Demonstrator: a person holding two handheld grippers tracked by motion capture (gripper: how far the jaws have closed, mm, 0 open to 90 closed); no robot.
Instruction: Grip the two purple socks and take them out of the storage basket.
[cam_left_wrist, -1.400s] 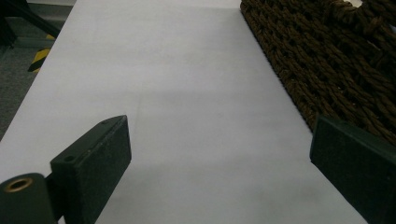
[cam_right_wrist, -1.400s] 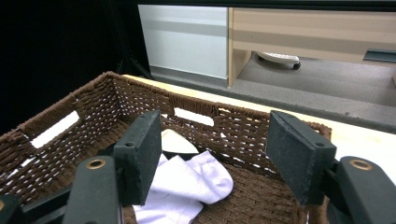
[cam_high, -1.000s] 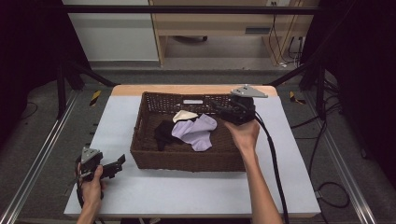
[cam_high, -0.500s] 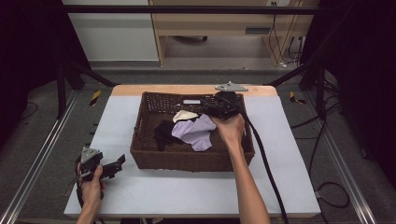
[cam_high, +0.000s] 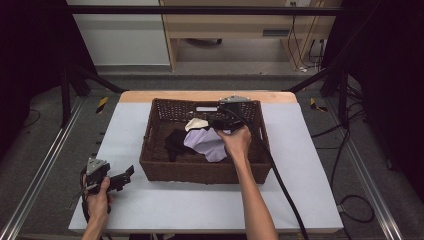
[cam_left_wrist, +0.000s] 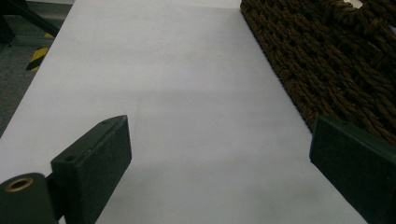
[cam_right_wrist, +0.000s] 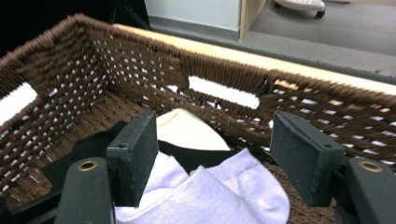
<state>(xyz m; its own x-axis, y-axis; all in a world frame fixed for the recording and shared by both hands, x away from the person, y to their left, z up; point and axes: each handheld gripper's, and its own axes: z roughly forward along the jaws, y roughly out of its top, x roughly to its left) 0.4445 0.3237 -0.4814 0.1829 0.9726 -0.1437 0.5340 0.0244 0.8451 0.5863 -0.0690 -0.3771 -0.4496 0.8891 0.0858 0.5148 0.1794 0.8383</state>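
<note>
White tabletop (cam_high: 310, 165), dark brown woven wicker basket (cam_high: 200, 172) on it, my right gripper (cam_right_wrist: 212, 154) just been opening, jaws wide, holding nothing, lavender fabric sock (cam_right_wrist: 219, 196) just below between them, cream sock (cam_right_wrist: 187, 130) beyond, left gripper (cam_left_wrist: 219, 158) open, empty.

My right gripper (cam_high: 216, 123) has come down from the far right rim of the basket (cam_high: 200, 171) into it — leftward, over the lilac sock (cam_right_wrist: 210, 196). My fingers (cam_right_wrist: 135, 154) have just been opening, nothing pressed between them.

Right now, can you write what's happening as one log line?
right gripper: open, jaws just opening, over lilac sock | left gripper: open, on table | basket: holds socks
</note>
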